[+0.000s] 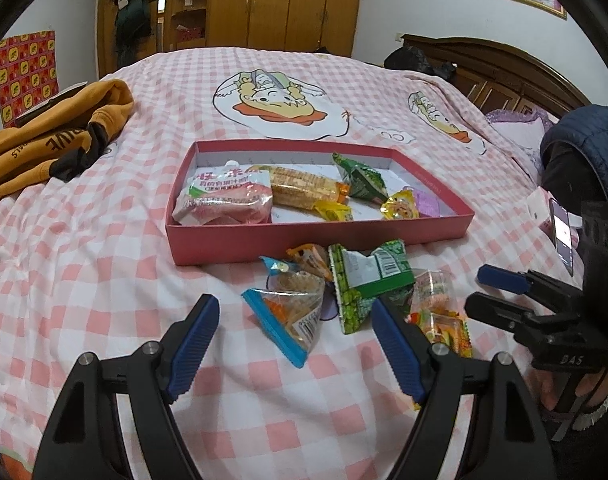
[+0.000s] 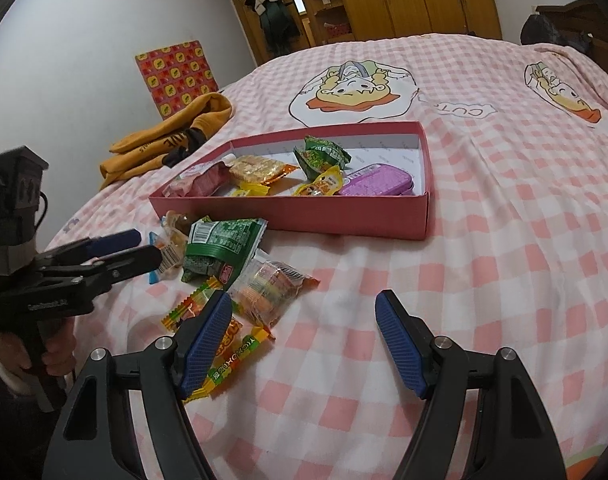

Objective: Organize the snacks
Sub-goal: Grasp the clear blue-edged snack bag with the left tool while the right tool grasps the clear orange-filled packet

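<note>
Two grippers hang over a pink checked bedspread (image 2: 483, 240), both with their blue-padded jaws spread wide and nothing between them. The left gripper (image 1: 294, 334) is low above a clear packet with a blue edge (image 1: 288, 316), which lies on the cloth between and just ahead of its fingers. The right gripper (image 2: 304, 340) hovers over bare cloth, its left finger (image 2: 206, 340) overlapping an orange candy strip (image 2: 224, 356).

A red box (image 1: 319, 236) sits open on the bed just beyond the loose snacks. Inside it, from the left wrist view, lie a pink-and-white bag (image 1: 224, 200) at the left end, a golden cracker pack (image 1: 300, 186) beside it, a small yellow packet (image 1: 333, 210), a green packet (image 1: 361, 178) and a yellow candy packet (image 1: 401, 204). The right wrist view shows a purple case (image 2: 377, 182) at the box's right end.

In front of the box lies a loose heap: a big green pack (image 1: 363, 280), a small orange packet (image 1: 307, 258) touching the box wall, and a clear bag of colourful sweets (image 2: 264, 292) next to the strip.

An orange hoodie (image 1: 60, 132) lies well off to the left on the bed.
</note>
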Demonstrator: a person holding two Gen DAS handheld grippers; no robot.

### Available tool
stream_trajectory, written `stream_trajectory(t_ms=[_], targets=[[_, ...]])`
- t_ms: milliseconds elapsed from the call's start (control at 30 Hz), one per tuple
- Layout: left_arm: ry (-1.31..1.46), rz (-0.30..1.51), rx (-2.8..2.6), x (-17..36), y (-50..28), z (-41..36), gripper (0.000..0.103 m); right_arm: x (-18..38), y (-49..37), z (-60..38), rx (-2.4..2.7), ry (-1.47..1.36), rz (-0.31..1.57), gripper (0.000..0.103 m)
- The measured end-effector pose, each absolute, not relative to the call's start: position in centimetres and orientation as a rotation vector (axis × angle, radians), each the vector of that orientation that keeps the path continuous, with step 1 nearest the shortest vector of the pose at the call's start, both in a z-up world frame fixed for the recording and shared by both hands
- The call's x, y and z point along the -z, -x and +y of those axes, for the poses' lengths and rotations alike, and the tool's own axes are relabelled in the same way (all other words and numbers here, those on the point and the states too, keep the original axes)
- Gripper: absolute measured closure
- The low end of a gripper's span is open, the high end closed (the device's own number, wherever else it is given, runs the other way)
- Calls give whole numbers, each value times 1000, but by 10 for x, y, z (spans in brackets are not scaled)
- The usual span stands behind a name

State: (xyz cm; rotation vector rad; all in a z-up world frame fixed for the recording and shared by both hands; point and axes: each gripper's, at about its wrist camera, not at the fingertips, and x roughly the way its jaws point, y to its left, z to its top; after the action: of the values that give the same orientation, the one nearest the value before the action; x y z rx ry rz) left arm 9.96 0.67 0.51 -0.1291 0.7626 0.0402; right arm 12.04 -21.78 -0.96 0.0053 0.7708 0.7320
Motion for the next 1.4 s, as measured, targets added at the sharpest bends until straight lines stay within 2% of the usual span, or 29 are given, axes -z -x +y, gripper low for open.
stream_trajectory(t_ms=[233, 433, 733, 800, 867, 967, 1100, 1400], targets=[[142, 771, -36, -1, -104, 8, 21, 6, -128, -204, -771, 6, 762, 47], [154, 780, -32, 4, -110, 7, 22, 11, -126, -184, -779, 81, 760, 48], [175, 791, -49, 8, -112, 10, 47, 17, -129, -182, -769, 85, 765, 48], [179, 801, -61, 9, -113, 13, 63, 17, -128, -181, -769, 90, 761, 51], [196, 813, -54, 10, -114, 15, 66, 17, -127, -182, -774, 86, 758, 58], [201, 818, -58, 9, -112, 16, 70, 17, -127, -183, -781, 76, 755, 61], [201, 811, -66, 6, -107, 15, 74, 15, -125, -187, -782, 60, 744, 62], [222, 775, -81, -14, -83, 23, 75, 1, -122, -214, -757, -49, 707, 62]])
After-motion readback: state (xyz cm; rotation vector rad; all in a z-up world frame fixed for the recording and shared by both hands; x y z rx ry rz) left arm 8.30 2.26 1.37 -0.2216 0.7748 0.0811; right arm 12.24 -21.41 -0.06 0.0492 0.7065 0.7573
